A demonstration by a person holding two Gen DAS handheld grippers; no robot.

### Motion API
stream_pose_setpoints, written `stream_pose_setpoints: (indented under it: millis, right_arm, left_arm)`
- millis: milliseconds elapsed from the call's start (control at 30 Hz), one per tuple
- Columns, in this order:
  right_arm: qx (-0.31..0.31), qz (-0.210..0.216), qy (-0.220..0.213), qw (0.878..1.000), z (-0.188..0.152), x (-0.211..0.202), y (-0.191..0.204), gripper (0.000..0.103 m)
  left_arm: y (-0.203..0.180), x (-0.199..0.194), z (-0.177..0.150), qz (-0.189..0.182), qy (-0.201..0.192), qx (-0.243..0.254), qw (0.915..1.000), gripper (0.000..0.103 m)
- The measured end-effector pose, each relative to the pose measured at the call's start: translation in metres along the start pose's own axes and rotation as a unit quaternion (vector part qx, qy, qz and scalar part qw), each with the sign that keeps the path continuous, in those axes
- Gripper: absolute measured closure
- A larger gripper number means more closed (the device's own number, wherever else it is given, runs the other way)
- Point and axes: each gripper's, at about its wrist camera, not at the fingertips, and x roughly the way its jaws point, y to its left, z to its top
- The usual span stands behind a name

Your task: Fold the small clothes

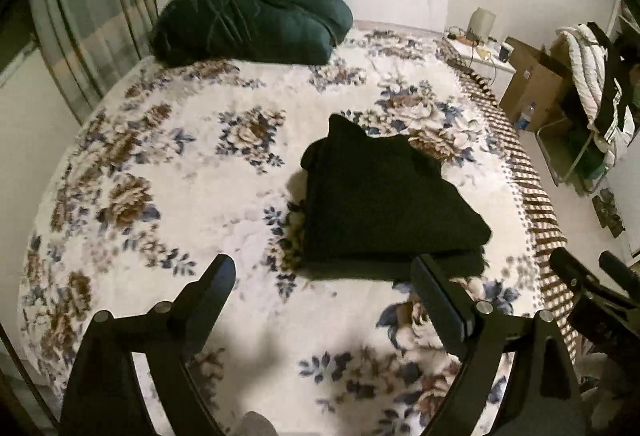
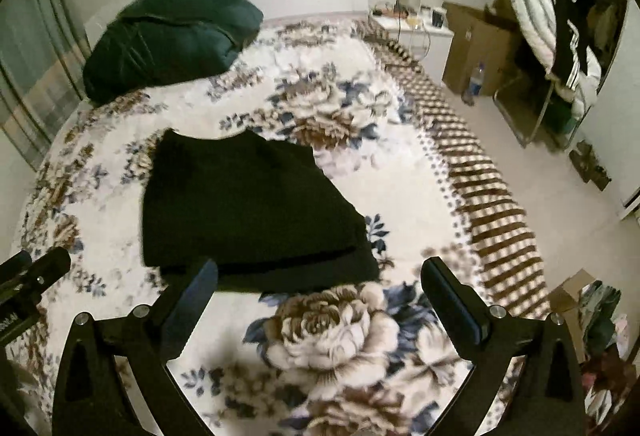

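Black garment (image 1: 384, 196) lies folded at frame centre on the bed (image 1: 160, 176), apparently released. Left gripper (image 1: 324, 276) and right gripper (image 2: 320, 276) hang above, jaws wide, empty.

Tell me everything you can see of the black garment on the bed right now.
The black garment is a dark, matte, soft-looking fabric piece, folded into a flat, layered, roughly trapezoid bundle, with a lower layer showing along the near edge. It lies on the floral bedspread, right of the bed's middle, well clear of the dark green bundle at the headboard. Nothing grips it: both grippers are above it, fingers open and empty.
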Motion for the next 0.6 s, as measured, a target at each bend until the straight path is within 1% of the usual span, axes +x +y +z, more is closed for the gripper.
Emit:
stream_pose_setpoints:
  millis: [100, 233, 333, 367, 400, 500, 600]
  right_arm:
    - [-0.007, -0.006, -0.025, 1.000, -0.008, -0.064, 0.003, 0.000]
    - [-0.008, 0.000, -0.048, 0.999, -0.020, -0.144, 0.011, 0.000]
    - [-0.017, 0.001, -0.068, 0.998, -0.033, -0.203, 0.021, 0.000]
    - [-0.019, 0.001, -0.074, 0.997, -0.037, -0.219, 0.024, 0.000]
    - [-0.019, 0.002, -0.082, 0.996, -0.044, -0.244, 0.027, 0.000]
    - [-0.015, 0.002, -0.095, 0.995, -0.061, -0.297, 0.034, 0.000]
    - [-0.015, -0.002, -0.106, 0.994, -0.077, -0.339, 0.039, 0.000]
  left_arm:
    - [0.006, -0.043, -0.012, 0.001, -0.013, -0.002, 0.9999, 0.013]
    - [0.018, -0.098, -0.026, 0.001, -0.028, -0.005, 0.9996, 0.013]
    - [0.026, -0.147, -0.039, 0.000, -0.047, -0.003, 0.9989, 0.013]
    - [0.028, -0.159, -0.043, 0.000, -0.051, -0.003, 0.9987, 0.013]
    - [0.030, -0.171, -0.046, -0.002, -0.055, -0.001, 0.9985, 0.013]
    - [0.036, -0.215, -0.060, -0.008, -0.070, 0.007, 0.9975, 0.013]
    - [0.040, -0.243, -0.070, -0.010, -0.079, 0.014, 0.9967, 0.013]
